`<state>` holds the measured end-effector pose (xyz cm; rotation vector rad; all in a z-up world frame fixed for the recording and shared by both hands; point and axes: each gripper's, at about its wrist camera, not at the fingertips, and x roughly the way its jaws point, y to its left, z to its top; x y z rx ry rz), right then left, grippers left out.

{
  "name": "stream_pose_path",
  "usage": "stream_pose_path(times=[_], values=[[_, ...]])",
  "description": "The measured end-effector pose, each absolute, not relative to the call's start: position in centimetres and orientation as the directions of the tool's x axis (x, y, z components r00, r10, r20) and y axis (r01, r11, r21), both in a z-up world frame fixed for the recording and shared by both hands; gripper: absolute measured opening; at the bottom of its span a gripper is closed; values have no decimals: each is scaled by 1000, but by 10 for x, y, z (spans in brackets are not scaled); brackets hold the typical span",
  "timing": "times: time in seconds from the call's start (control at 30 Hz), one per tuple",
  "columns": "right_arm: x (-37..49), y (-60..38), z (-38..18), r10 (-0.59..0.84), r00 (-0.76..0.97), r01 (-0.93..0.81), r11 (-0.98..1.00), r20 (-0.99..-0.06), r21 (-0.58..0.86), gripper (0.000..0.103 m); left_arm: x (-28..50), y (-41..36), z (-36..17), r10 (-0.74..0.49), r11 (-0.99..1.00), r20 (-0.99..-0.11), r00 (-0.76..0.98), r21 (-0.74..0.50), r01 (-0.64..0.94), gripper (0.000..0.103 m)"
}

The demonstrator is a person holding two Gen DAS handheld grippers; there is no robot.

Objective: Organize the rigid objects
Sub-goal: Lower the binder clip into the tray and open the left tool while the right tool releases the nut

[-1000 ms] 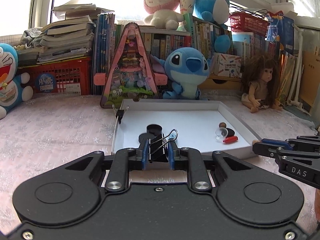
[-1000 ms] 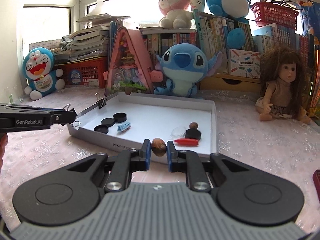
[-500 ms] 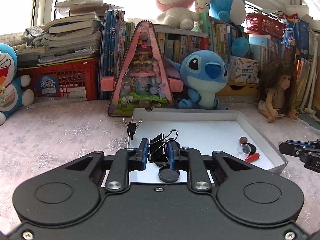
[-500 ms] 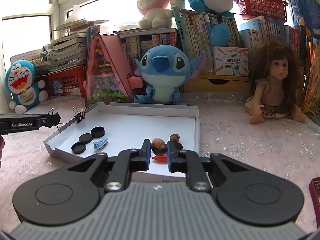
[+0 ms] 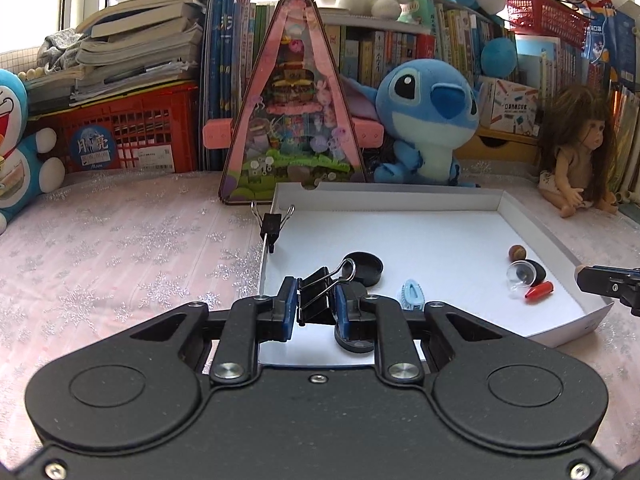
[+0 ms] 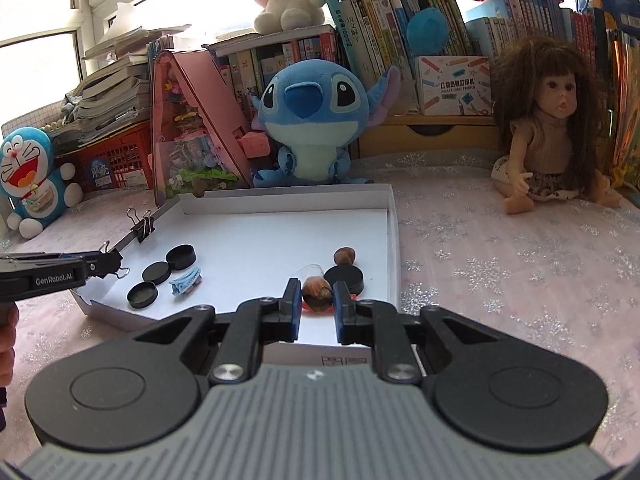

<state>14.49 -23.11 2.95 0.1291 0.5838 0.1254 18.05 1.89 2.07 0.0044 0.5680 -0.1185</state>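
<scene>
My left gripper [image 5: 316, 304] is shut on a black binder clip [image 5: 318, 294] and holds it over the near left part of the white tray [image 5: 400, 196]. My right gripper [image 6: 316, 304] is shut on a brown nut [image 6: 317, 290] over the tray's near right part [image 6: 394, 240]. In the tray lie black round caps [image 6: 181, 257], a light blue hair clip [image 6: 185, 281], a second brown nut [image 6: 345, 256], a clear cap [image 5: 520, 276] and a small red piece [image 5: 540, 291]. Another binder clip [image 5: 271, 225] is clamped on the tray's left wall.
Behind the tray stand a pink triangular toy house [image 5: 294, 120], a blue Stitch plush [image 5: 428, 120] and a red basket [image 5: 128, 140]. A doll [image 6: 548, 132] sits at the right, a Doraemon plush [image 6: 30, 180] at the left. Bookshelves line the back.
Both grippers have moved forward over the tray, each still holding its object. The left one now sits over the black caps, the right one over the red piece and clear cap.
</scene>
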Motion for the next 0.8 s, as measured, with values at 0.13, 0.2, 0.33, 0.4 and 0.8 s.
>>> stream_pose_path(times=[0.13, 0.2, 0.33, 0.4, 0.8], values=[[150, -226, 28, 163, 826, -85, 982, -540, 166, 21, 183, 17, 16, -107, 994, -542, 833, -28, 110, 19], [151, -223, 27, 166, 826, -89, 982, -539, 167, 21, 185, 17, 15, -106, 994, -544, 832, -26, 109, 19], [155, -219, 26, 171, 824, -94, 981, -540, 167, 21, 190, 16, 11, -101, 994, -552, 828, -26, 104, 19], [157, -217, 25, 172, 822, -96, 981, -542, 166, 21, 192, 16, 9, -96, 995, -555, 826, -25, 99, 19], [170, -206, 18, 183, 812, -106, 980, -554, 168, 21, 199, 12, 2, -96, 995, -564, 820, -22, 102, 19]])
